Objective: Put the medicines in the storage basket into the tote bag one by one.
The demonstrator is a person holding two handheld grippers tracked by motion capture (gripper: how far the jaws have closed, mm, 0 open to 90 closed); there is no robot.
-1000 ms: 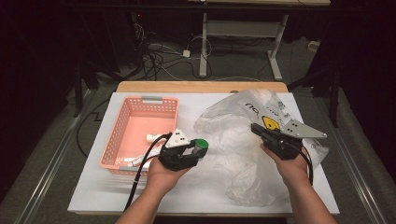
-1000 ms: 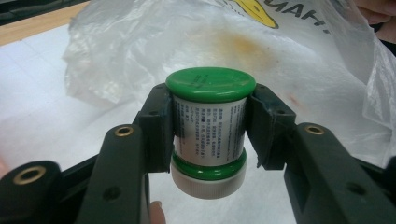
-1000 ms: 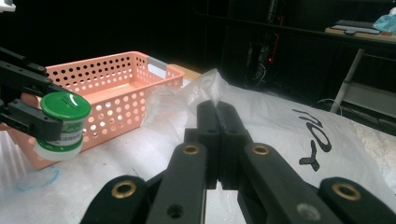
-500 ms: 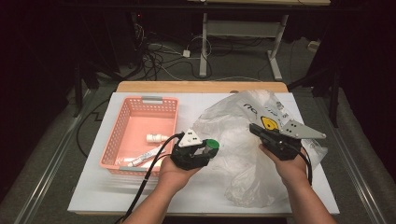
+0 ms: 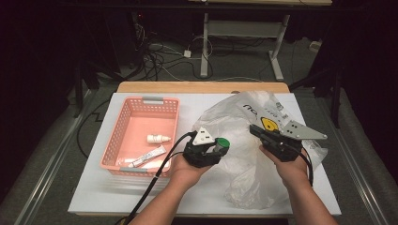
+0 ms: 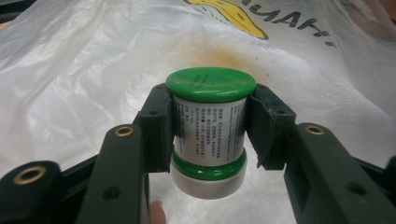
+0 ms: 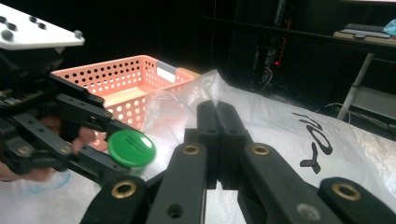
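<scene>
Jar (image 6: 209,133), small and white with a green lid, sits clamped between the two jaws of the left gripper (image 5: 217,149), which press on its labelled sides just under the lid; in the high view it is held above the near-left part of a crumpled clear plastic bag (image 5: 244,168). The right gripper (image 7: 218,140) has its jaws pressed together on a fold of that bag's film, lifting the edge, and the green lid shows just to its left in the right gripper view. The bag covers the right half of the white table (image 5: 94,192). A pink basket (image 5: 123,136) stands well to the left, holding a small white dropper bottle (image 5: 157,138) and a tube (image 5: 148,156). Bare table lies along the near edge and between basket and bag.
</scene>
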